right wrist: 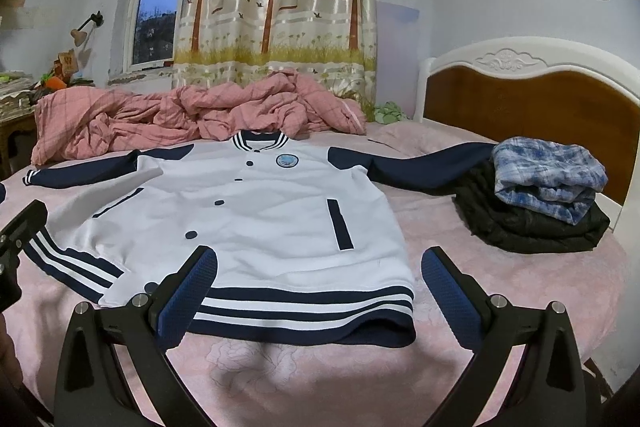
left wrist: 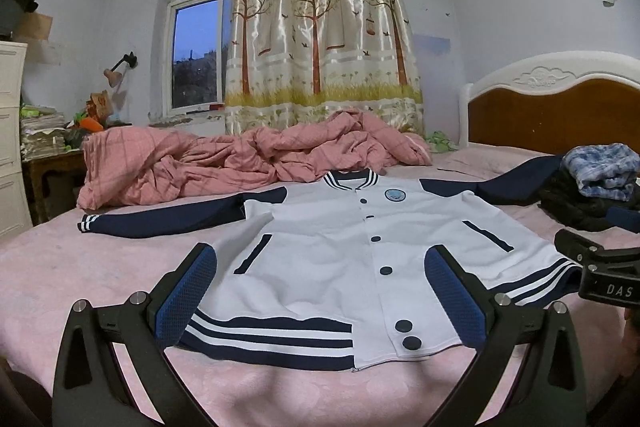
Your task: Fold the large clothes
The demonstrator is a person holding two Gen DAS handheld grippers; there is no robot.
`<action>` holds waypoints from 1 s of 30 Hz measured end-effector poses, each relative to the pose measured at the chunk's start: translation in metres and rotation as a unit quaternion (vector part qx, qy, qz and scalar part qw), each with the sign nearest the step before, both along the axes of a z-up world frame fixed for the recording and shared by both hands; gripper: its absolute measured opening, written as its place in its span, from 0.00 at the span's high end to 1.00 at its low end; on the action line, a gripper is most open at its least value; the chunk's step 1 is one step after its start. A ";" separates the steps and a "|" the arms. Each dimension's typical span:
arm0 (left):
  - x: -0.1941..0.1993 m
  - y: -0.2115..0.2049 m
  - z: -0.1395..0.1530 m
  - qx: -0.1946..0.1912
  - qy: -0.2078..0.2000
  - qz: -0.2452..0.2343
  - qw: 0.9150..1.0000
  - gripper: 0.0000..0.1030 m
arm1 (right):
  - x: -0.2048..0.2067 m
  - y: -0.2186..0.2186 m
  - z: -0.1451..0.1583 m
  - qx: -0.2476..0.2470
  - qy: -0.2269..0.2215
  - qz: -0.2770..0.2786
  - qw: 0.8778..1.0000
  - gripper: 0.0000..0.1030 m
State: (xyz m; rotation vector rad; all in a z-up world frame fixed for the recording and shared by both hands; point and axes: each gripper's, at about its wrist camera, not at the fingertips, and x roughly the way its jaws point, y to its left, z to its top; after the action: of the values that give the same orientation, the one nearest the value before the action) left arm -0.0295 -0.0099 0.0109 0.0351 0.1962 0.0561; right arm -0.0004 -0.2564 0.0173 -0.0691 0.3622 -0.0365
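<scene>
A white varsity jacket (left wrist: 328,247) with navy sleeves, striped hem and dark buttons lies flat, front up, on the pink bed, sleeves spread out to both sides. It also shows in the right wrist view (right wrist: 256,219). My left gripper (left wrist: 320,267) is open and empty, hovering just above the jacket's hem on its left half. My right gripper (right wrist: 320,267) is open and empty above the hem near the jacket's right corner. The right gripper's body shows at the edge of the left wrist view (left wrist: 600,267).
A crumpled pink quilt (left wrist: 240,159) lies behind the jacket's collar. A stack of folded clothes, blue plaid on black (right wrist: 536,195), sits on the right sleeve's end near the headboard (right wrist: 532,95). A bedside table with clutter (left wrist: 52,147) stands at left.
</scene>
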 end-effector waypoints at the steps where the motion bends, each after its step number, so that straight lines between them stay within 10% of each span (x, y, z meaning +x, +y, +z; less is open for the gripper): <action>1: 0.000 0.001 0.001 0.000 -0.001 0.001 1.000 0.00 | 0.000 0.000 0.000 0.000 0.003 0.001 1.000 0.00; 30: 0.000 0.015 0.005 -0.029 -0.013 0.004 0.999 0.00 | -0.006 -0.002 0.003 0.002 -0.022 -0.007 1.000 0.00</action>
State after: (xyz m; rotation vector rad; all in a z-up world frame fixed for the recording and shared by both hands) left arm -0.0290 0.0054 0.0157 -0.0247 0.1716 0.0578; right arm -0.0059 -0.2589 0.0202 -0.0609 0.3192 -0.0513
